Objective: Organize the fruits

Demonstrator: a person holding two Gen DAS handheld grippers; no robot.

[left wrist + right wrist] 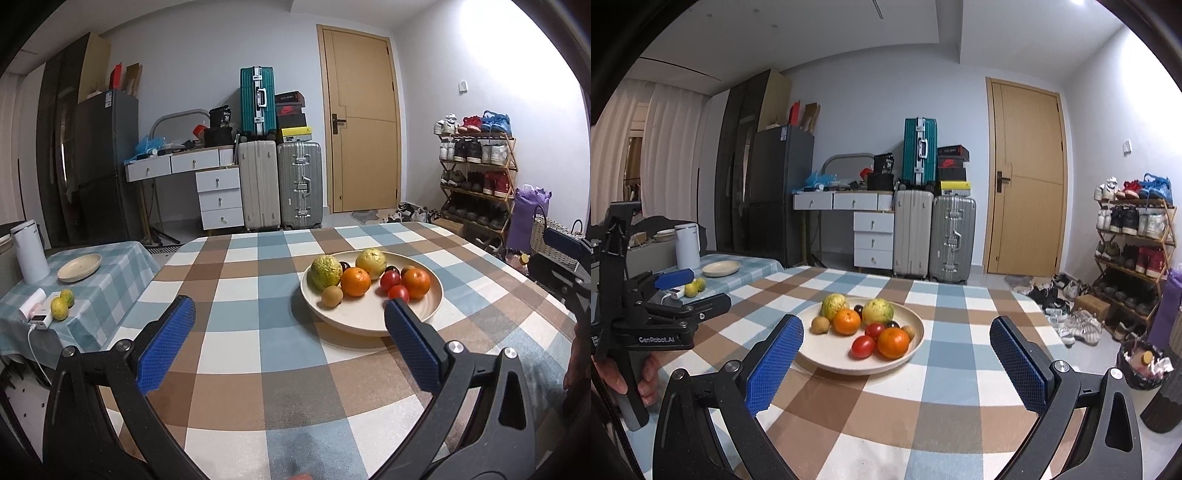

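Only the right wrist view shows the hand holding the left gripper; its jaws stand wide apart, holding nothing. The right gripper hovers with jaws apart too. The checkered desk carries a cream plate with oranges, tomatoes and perhaps guavas. The side table holds two lemons, well apart.

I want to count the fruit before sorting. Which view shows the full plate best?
The right wrist view: the plate lies whole between the open jaws, with every fruit separable. In the left wrist view the plate is nearly as plain, but a blue pad covers part of its near rim and the lower tomato.
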